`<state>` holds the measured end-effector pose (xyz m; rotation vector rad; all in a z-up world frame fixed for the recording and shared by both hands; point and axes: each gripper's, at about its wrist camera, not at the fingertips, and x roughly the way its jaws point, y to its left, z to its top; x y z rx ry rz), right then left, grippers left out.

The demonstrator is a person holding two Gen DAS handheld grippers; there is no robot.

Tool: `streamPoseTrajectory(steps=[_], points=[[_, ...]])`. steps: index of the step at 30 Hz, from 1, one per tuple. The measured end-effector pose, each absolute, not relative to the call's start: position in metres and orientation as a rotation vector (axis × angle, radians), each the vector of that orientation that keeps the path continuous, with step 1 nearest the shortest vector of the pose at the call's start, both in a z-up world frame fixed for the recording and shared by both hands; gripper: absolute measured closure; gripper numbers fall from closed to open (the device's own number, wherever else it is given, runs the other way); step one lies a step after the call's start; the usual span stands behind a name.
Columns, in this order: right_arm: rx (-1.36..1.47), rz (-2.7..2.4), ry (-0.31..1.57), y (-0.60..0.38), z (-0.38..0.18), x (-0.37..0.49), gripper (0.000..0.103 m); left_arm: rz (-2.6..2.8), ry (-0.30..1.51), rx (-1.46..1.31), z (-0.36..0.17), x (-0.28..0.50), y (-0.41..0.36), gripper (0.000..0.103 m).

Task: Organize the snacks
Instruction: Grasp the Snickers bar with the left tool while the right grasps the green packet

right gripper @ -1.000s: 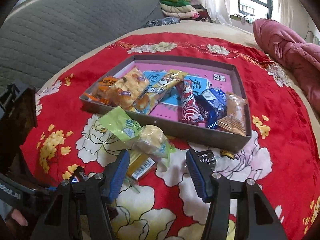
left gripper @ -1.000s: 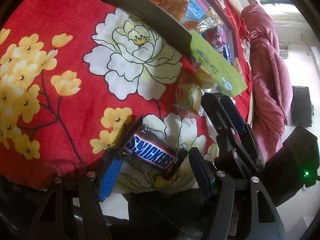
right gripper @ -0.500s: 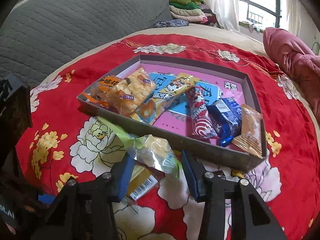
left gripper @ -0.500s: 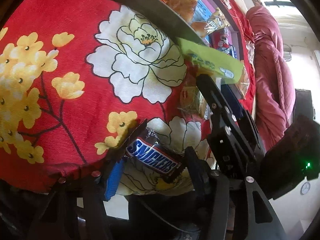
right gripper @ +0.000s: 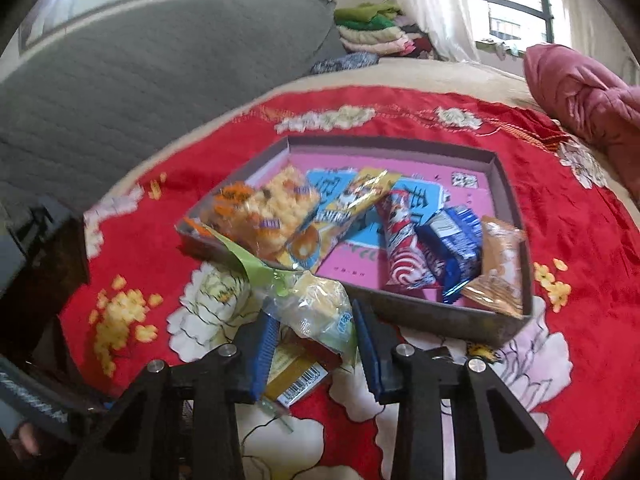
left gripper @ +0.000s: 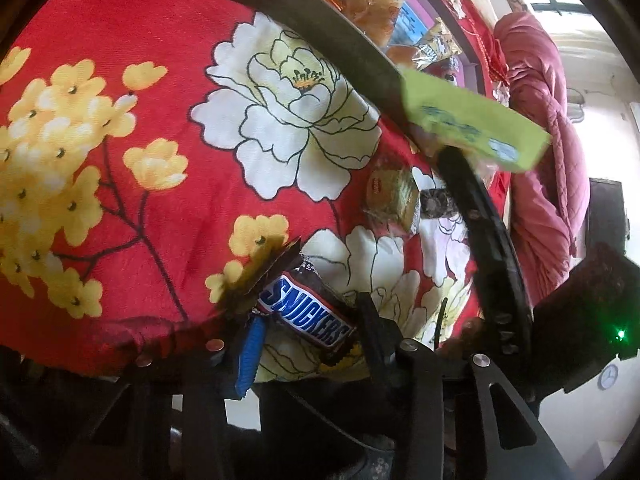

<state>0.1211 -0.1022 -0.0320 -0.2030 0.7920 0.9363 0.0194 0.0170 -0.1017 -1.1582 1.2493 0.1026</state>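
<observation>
Snacks fill the shallow grey tray (right gripper: 496, 330) just ahead of my right gripper (right gripper: 314, 346), which is closing on a green-and-clear snack packet (right gripper: 316, 304) lifted off the cloth, pads touching its sides. My left gripper (left gripper: 308, 334) is closing too, with a Snickers bar (left gripper: 306, 314) between its pads at the near edge of the red floral cloth (left gripper: 140, 60). A small yellow pack (left gripper: 394, 196) lies beyond it. Past the tray I see a grey quilted headboard (right gripper: 160, 68), a crumpled pink quilt (right gripper: 592, 96) and a bright window (right gripper: 512, 12).
</observation>
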Motion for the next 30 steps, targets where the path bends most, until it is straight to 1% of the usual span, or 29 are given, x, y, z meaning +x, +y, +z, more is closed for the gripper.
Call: streamPoseTrajectory(steps=[3, 4, 5, 6, 10, 15, 16, 18, 19, 20, 27, 29, 30], points=[[-0.127, 0.935, 0.770, -0.114, -0.020, 0.123, 0.065, 0.101, 1.243, -1.156, -0.095, 0.015, 0.017, 0.059], [-0.105, 0.935, 0.764, -0.117, -0.017, 0.124, 0.065, 0.106, 1.237, -1.147, -0.093, 0.012, 0.018, 0.064], [-0.083, 0.933, 0.758, -0.120, -0.014, 0.125, 0.065, 0.106, 1.224, -1.132, -0.088, 0.012, 0.019, 0.076], [-0.070, 0.933, 0.756, -0.121, -0.012, 0.126, 0.065, 0.100, 1.213, -1.124, -0.084, 0.012, 0.020, 0.081], [-0.027, 0.928, 0.755, -0.127, -0.009, 0.129, 0.065, 0.085, 1.169, -1.028, -0.066, 0.019, 0.017, 0.081], [-0.027, 0.925, 0.759, -0.126, -0.009, 0.130, 0.065, 0.081, 1.212, -1.032, -0.075, 0.021, 0.017, 0.082], [-0.027, 0.927, 0.759, -0.126, -0.010, 0.130, 0.065, 0.079, 1.212, -1.048, -0.077, 0.021, 0.017, 0.081], [-0.027, 0.927, 0.758, -0.126, -0.009, 0.130, 0.065, 0.057, 1.200, -1.086, -0.079, 0.022, 0.018, 0.072], [-0.028, 0.926, 0.759, -0.126, -0.009, 0.130, 0.065, 0.059, 1.200, -1.088, -0.079, 0.023, 0.017, 0.058], [-0.027, 0.926, 0.759, -0.127, -0.009, 0.130, 0.065, 0.065, 1.199, -1.095, -0.081, 0.023, 0.018, 0.048], [-0.026, 0.924, 0.759, -0.127, -0.010, 0.128, 0.065, 0.107, 1.212, -1.069, -0.085, 0.040, 0.009, 0.048], [-0.024, 0.926, 0.759, -0.127, -0.010, 0.128, 0.065, 0.125, 1.225, -1.042, -0.086, 0.044, 0.007, 0.050], [-0.027, 0.924, 0.758, -0.126, -0.011, 0.128, 0.065, 0.130, 1.228, -1.029, -0.086, 0.045, 0.007, 0.053]])
